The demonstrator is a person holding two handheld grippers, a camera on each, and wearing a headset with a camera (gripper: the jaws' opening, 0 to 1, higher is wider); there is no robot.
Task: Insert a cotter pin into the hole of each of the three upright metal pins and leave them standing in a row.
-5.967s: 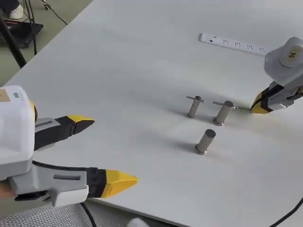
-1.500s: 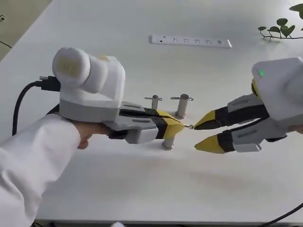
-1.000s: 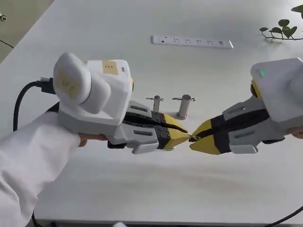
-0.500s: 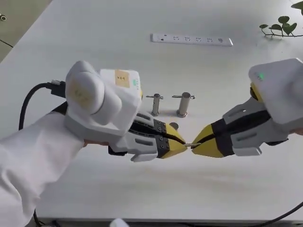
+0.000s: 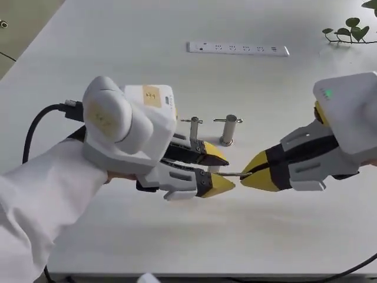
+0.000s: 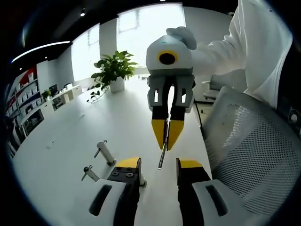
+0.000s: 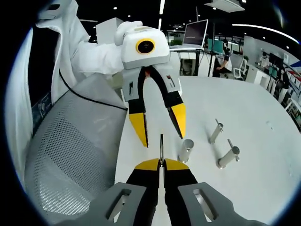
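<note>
At the left of the head view, a white sleeve point(image 5: 35, 200) and a hand around the left gripper point(image 5: 229, 172), up above the white worktop point(image 5: 147, 71). Jaws wide open, nothing held.

Just past it, on the far side, two standing pins in a row: the far left metal pin point(image 5: 193, 128) and the far right metal pin point(image 5: 228, 131), each with a thin wire pin through its top. Nearer, mostly hidden behind the left gripper, the third metal pin point(image 7: 186, 149), upright in the right gripper view, with no wire pin sticking out.

In the middle, up in the air, the cotter pin point(image 5: 233, 174). One end pinched tight in the closed jaws of the right gripper point(image 5: 244, 175). Other end poking into the gap between the open left jaws, apart from both in the left gripper view point(image 6: 162, 151).

Far back, a white power strip point(image 5: 238, 48). At the far right corner, a green plant point(image 5: 347, 32).
</note>
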